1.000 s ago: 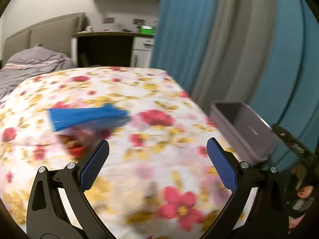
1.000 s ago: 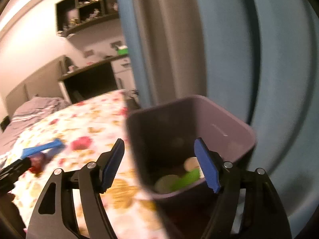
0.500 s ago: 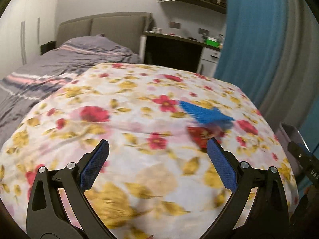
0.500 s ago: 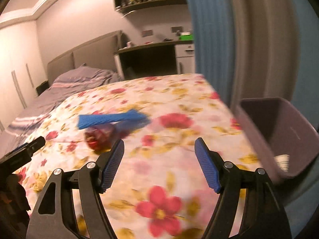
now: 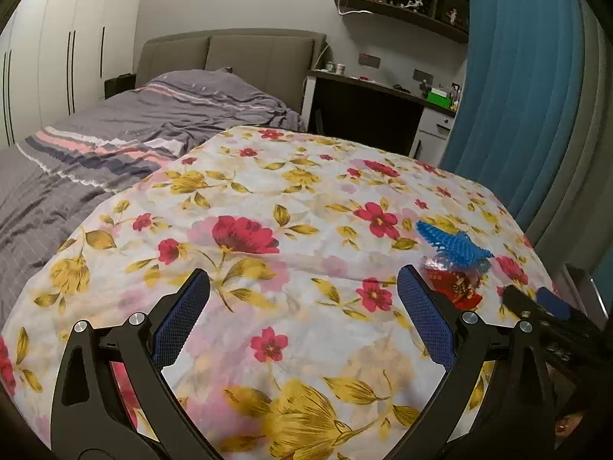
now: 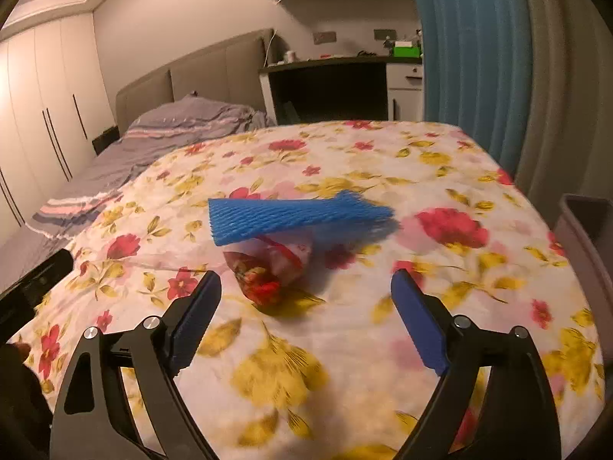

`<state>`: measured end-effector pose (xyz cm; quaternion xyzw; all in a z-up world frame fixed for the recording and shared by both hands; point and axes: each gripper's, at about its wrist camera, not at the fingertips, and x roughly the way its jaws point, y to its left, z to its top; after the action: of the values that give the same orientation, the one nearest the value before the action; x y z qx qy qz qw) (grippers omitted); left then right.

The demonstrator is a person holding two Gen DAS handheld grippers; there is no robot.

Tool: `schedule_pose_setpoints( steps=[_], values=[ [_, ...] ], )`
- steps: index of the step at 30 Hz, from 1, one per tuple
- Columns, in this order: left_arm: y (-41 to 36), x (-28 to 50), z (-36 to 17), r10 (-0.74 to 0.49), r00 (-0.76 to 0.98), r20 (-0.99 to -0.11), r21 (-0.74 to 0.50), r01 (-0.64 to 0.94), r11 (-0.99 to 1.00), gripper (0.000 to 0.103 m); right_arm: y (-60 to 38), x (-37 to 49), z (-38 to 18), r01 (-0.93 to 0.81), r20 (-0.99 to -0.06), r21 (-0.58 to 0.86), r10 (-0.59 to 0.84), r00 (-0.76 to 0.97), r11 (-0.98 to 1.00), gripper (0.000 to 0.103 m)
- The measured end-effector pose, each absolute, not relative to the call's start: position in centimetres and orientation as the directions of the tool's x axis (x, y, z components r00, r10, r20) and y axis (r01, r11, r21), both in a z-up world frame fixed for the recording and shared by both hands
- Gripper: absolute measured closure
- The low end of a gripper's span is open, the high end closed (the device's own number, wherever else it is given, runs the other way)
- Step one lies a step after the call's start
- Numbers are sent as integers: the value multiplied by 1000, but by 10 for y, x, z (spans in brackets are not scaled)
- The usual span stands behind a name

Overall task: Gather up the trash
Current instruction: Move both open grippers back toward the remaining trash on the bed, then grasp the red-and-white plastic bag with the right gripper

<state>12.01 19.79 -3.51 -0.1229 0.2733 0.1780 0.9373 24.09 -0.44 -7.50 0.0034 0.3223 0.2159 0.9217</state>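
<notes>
My right gripper point(image 6: 305, 320) has just been opening and stands wide with nothing between its pads; my left gripper point(image 5: 302, 318) is wide and empty too. The trash lies mid-table on the floral cloth point(image 6: 383, 345): a blue foam net sleeve point(image 6: 299, 214) resting across a crumpled red-and-white wrapper point(image 6: 268, 268), which looks like a snack bag, though blur hides its print. Both should be feather-light, soft and crushable, the wrapper probably slick. I'd pinch the wrapper's bunched near end, or the net across its flat middle. The bin point(image 6: 586, 237) waits at the table's right edge.
</notes>
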Motion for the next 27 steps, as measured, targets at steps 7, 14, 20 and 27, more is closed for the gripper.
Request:
schedule_pose_setpoints(
  steps=[7,14,20,27],
  values=[
    [203,120,-35,265,792,-550,-142,-402,905,6,30,270,-94,-403,-660,152,396,638,902,16],
    [201,124,-33,248,799,-547,-140,-379,915,6,37,280,-101,-428,-704,151,401,586,891,46],
    [189,127,-32,220,809,-546,-139,-346,928,6,23,257,-98,-482,-704,129,422,571,867,54],
    [163,137,-29,162,826,-541,-144,-280,949,6,-30,210,-96,-498,-701,102,417,578,861,53]
  ],
)
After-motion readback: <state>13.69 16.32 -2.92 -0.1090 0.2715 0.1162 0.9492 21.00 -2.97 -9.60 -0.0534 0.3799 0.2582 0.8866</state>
